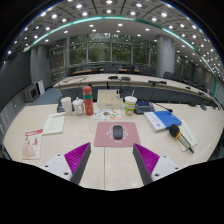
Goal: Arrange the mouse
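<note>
Gripper (111,160) spread wide and released, holding and touching nothing, magenta pads (77,155) facing in over the table (60,145). One mouse (118,131) sits on one pink mouse mat (116,137), just ahead of the fingers and centred between them, path to it unobstructed. Far left: one red bottle (88,100), white cups (72,105), papers (54,124); right: one pale cup (130,104), one blue book (163,121), a black cable (181,136).
</note>
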A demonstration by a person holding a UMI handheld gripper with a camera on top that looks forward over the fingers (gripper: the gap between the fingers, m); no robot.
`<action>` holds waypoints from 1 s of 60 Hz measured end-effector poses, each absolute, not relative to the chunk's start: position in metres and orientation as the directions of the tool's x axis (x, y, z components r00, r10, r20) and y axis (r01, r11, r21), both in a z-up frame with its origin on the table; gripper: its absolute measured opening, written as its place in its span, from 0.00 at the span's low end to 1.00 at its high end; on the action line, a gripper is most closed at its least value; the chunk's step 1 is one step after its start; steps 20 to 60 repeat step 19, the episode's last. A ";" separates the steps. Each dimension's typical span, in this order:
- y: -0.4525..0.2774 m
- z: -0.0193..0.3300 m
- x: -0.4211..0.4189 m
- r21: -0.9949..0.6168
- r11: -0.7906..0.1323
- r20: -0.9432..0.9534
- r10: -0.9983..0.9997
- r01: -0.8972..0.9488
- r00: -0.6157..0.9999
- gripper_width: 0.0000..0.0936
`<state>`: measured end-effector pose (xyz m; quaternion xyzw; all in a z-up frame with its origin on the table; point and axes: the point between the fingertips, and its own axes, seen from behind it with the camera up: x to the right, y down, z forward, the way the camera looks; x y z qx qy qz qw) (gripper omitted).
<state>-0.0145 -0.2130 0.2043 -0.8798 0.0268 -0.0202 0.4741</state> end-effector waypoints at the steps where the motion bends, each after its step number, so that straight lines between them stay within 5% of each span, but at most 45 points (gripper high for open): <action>1: -0.219 0.205 -0.016 -0.835 -0.549 0.010 -0.066 -0.027 0.998 0.91; 19: -0.286 0.212 -0.031 -0.839 -0.544 0.021 -0.053 -0.011 0.998 0.92; 60: -0.286 0.212 -0.031 -0.839 -0.544 0.021 -0.053 -0.011 0.998 0.92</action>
